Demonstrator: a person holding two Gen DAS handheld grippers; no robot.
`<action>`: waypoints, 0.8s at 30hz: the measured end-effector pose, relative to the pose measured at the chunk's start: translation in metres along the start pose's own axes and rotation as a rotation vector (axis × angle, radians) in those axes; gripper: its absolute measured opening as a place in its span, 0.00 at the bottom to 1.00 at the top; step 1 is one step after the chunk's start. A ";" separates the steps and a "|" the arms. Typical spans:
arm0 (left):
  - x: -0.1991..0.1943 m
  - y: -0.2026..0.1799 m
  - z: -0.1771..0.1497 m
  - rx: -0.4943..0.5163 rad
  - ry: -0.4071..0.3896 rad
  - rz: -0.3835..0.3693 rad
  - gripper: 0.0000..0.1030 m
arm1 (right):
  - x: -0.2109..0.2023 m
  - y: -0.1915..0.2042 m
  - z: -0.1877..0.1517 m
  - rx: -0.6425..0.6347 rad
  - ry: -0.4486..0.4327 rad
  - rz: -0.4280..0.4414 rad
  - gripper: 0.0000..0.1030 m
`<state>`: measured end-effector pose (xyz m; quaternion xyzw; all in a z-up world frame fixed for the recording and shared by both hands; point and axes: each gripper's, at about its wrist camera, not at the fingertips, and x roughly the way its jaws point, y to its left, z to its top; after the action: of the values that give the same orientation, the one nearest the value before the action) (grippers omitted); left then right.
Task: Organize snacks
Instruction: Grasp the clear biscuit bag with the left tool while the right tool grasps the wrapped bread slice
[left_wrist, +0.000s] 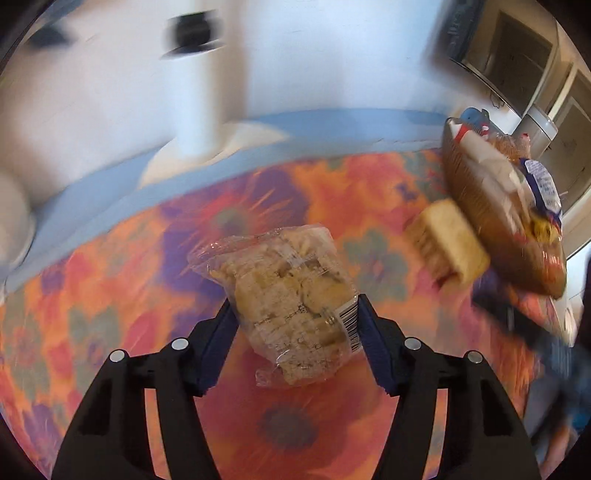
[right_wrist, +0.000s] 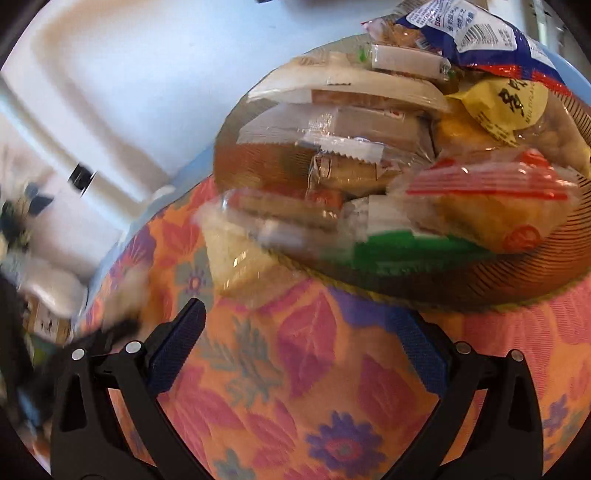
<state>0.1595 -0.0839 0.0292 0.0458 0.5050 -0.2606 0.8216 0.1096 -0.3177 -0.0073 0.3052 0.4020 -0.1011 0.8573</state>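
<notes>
Two left fingers (left_wrist: 364, 325) clamp the wrapped pastry (left_wrist: 291, 299); right fingers (right_wrist: 177, 343) gape empty.

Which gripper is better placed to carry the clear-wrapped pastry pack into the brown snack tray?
Left. The left gripper already has the clear-wrapped pastry pack between its blue pads, apparently gripped. The right gripper is open over the floral cloth, nothing between its jaws, just in front of the full brown snack tray.

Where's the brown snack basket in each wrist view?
Left wrist: basket at the right edge, upper half, tilted, past the loose cake.
Right wrist: basket fills the upper right, piled with snacks.
Shared landmark: the floral tablecloth underneath.
</notes>
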 end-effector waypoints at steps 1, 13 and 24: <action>-0.006 0.010 -0.009 -0.009 -0.004 -0.001 0.61 | 0.003 0.003 0.002 0.004 -0.016 -0.009 0.97; -0.012 0.041 -0.051 -0.068 -0.122 -0.091 0.70 | 0.012 0.049 -0.020 -0.163 -0.046 0.055 0.86; -0.010 0.029 -0.051 -0.027 -0.120 -0.042 0.83 | 0.045 0.057 0.008 -0.114 -0.056 -0.044 0.84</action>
<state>0.1290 -0.0376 0.0080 0.0086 0.4592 -0.2732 0.8453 0.1679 -0.2742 -0.0116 0.2439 0.3898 -0.1055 0.8817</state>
